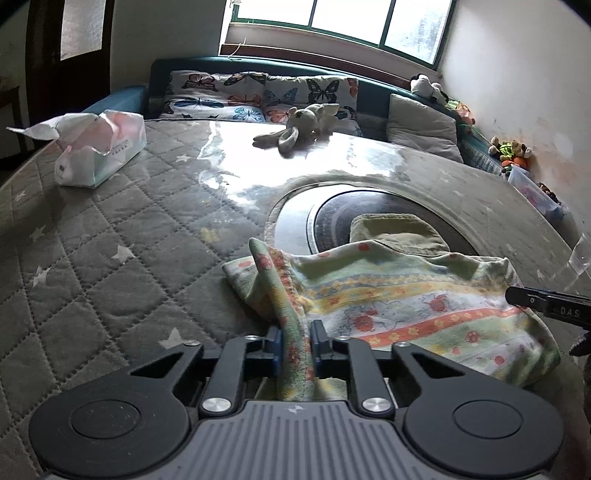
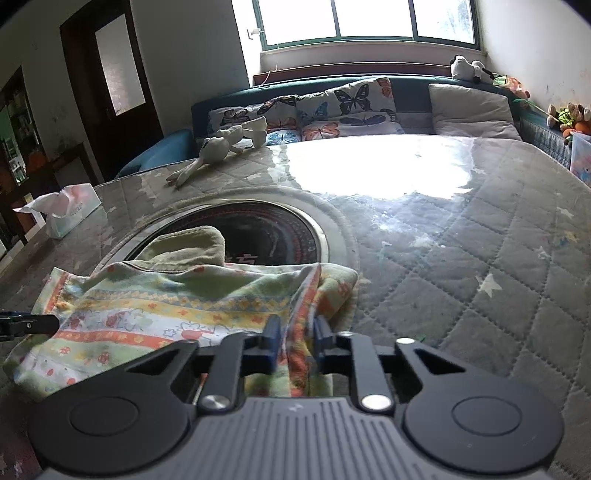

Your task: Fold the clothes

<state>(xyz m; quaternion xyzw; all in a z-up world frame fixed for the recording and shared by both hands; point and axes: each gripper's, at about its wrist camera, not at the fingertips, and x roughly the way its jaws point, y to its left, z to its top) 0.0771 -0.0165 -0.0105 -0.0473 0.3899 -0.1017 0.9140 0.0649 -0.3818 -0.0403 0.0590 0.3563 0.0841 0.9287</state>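
The patterned garment (image 1: 391,302), a soft cloth banded in green, yellow and orange with small red ladybirds, lies bunched on the quilted bench (image 1: 110,236), at the near rim of the round dark inset (image 1: 347,214) sunk in the bench top. A plain olive-green part of the garment (image 1: 399,232) reaches over that rim onto the dark disc.

The left claw (image 1: 296,339) is pinching a raised fold of the garment at its left end; the cloth stands up in a narrow ridge between the two blue pads and runs back toward the camera. The right claw (image 2: 295,336) is likewise pressed onto a gathered fold at the garment's right end, the fabric drawn tight between its pads. Each claw's black tip shows at the edge of the other's view, touching or just beside the cloth.

Well beyond the inset, a white stuffed rabbit (image 1: 299,125) lies on the bench. A tissue pack (image 1: 99,151) with a sheet sticking out sits far left of the inset. Behind the bench, butterfly-print cushions (image 1: 258,96) and a grey pillow (image 1: 421,125) lean on a dark blue sofa under the window (image 1: 340,18).
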